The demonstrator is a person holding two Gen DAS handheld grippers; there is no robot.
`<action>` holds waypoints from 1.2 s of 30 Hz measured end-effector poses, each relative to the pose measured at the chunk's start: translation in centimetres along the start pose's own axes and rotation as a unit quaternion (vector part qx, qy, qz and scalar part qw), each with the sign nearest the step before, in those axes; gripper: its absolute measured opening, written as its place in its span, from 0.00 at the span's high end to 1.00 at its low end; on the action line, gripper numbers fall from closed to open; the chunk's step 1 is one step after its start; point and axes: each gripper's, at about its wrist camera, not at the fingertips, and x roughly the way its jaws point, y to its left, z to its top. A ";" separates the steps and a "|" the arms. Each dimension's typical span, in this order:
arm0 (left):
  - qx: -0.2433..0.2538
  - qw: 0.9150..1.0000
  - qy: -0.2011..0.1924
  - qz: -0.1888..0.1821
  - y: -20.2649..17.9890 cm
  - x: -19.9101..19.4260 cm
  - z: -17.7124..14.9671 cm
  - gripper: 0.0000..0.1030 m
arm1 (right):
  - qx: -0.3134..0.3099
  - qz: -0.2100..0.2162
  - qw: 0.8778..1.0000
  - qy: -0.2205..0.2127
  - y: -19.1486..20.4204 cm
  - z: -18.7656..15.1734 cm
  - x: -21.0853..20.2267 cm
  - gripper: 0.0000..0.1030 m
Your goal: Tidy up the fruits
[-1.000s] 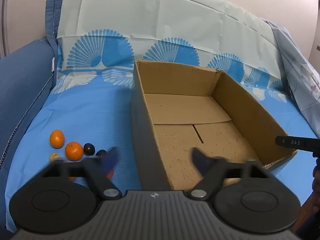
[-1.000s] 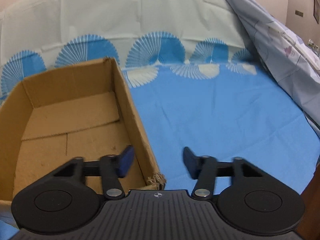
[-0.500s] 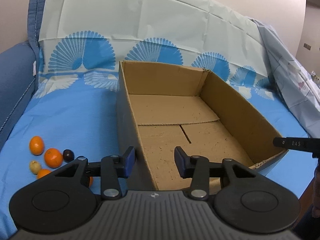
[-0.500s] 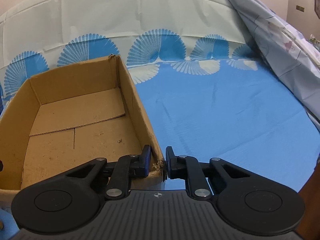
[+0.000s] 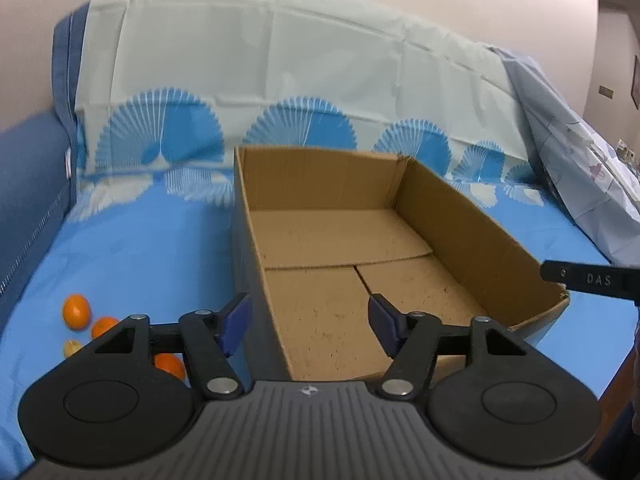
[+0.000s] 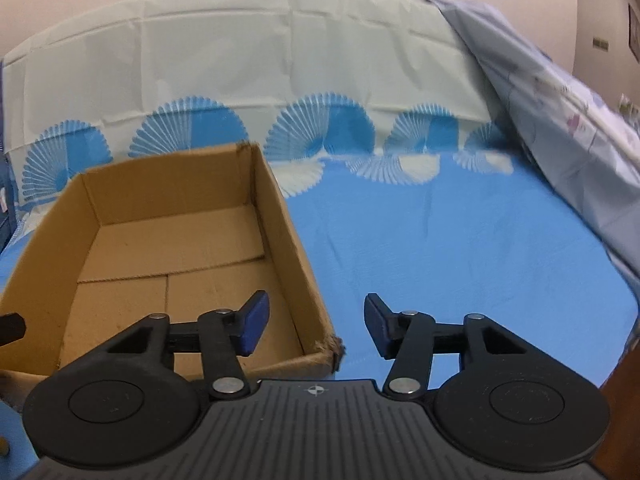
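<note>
An empty brown cardboard box [image 5: 472,220] lies open on the blue cloth; it also shows in the right wrist view [image 6: 280,216]. Small oranges [image 5: 76,311] and a pale small fruit [image 5: 71,347] lie left of the box, partly hidden behind my left gripper. My left gripper [image 5: 310,326] is open and empty, above the box's near left wall. My right gripper [image 6: 316,326] is open and empty, over the box's near right corner. Part of the right gripper [image 5: 588,280] shows at the right edge of the left wrist view.
A blue and white fan-patterned cloth [image 6: 460,240] covers the surface and rises at the back. A dark blue cushion [image 5: 28,184] is at far left. A pale floral sheet [image 6: 568,120] drapes at right. The surface's edge runs at right front.
Both grippers closed half a second ago and have opened wide again. The left gripper shifted right, so the fruits sit further left and lower in its view.
</note>
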 end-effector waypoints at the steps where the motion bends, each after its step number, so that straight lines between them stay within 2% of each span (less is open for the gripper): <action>1: 0.005 1.000 -0.008 0.001 -0.1 -0.5 -0.1 0.24 | -0.003 0.004 1.000 -0.008 0.2 0.0 -0.5 0.45; 5: 0.030 0.997 -0.055 0.034 -0.9 -2.5 -0.5 0.17 | -0.019 0.016 0.999 -0.041 1.6 0.1 -2.5 0.31; 8: 0.045 0.994 -0.091 0.052 -1.2 -4.1 -0.8 0.16 | -0.029 0.040 0.996 -0.069 2.9 0.0 -4.5 0.29; 13: 0.059 0.990 -0.117 0.056 -0.8 -6.2 -1.1 0.15 | -0.039 0.075 0.990 -0.115 4.9 -0.4 -7.6 0.28; 16: 0.046 0.992 -0.114 0.033 0.4 -7.5 -0.8 0.19 | -0.037 0.094 0.987 -0.124 5.8 -0.7 -8.7 0.28; 19: 0.032 0.995 -0.096 -0.009 1.7 -8.3 -0.2 0.34 | -0.034 0.109 0.985 -0.129 6.9 -0.8 -9.4 0.31; 21: 0.035 0.996 -0.083 -0.029 2.2 -8.9 0.2 0.41 | -0.031 0.114 0.985 -0.129 7.5 -1.0 -9.9 0.32; 23: 0.040 0.995 -0.073 -0.047 2.6 -9.8 0.6 0.41 | -0.028 0.118 0.984 -0.128 7.9 -1.2 -10.3 0.33; 26: 0.069 0.994 -0.072 -0.047 3.0 -11.7 0.8 0.34 | -0.019 0.126 0.984 -0.122 8.8 -1.3 -10.5 0.33; 27: 0.077 0.993 -0.074 -0.046 3.2 -12.3 0.8 0.23 | -0.017 0.127 0.984 -0.120 9.1 -1.4 -10.6 0.33; 28: 0.085 0.993 -0.076 -0.042 3.6 -12.9 0.7 0.20 | -0.016 0.129 0.984 -0.119 9.5 -1.5 -10.6 0.33; 30: 0.097 0.991 -0.083 -0.039 4.7 -13.9 0.5 0.20 | -0.020 0.140 0.983 -0.118 10.1 -1.6 -10.7 0.41; 32: 0.102 0.990 -0.093 -0.032 6.4 -14.7 0.3 0.25 | -0.025 0.153 0.981 -0.116 10.9 -1.8 -10.7 0.44; 33: 0.100 0.990 -0.096 -0.025 7.6 -15.0 0.2 0.37 | -0.026 0.160 0.980 -0.114 11.1 -1.9 -10.7 0.47; 34: 0.090 0.991 -0.093 -0.019 8.9 -15.0 0.2 0.59 | -0.028 0.170 0.979 -0.110 11.5 -2.0 -10.6 0.49; 35: 0.068 0.994 -0.085 -0.011 10.7 -14.8 0.2 0.70 | -0.030 0.179 0.978 -0.105 11.9 -2.1 -10.6 0.52; 36: 0.035 0.997 -0.073 -0.005 12.7 -14.5 0.1 0.86 | -0.034 0.186 0.977 -0.100 12.3 -2.2 -10.5 0.56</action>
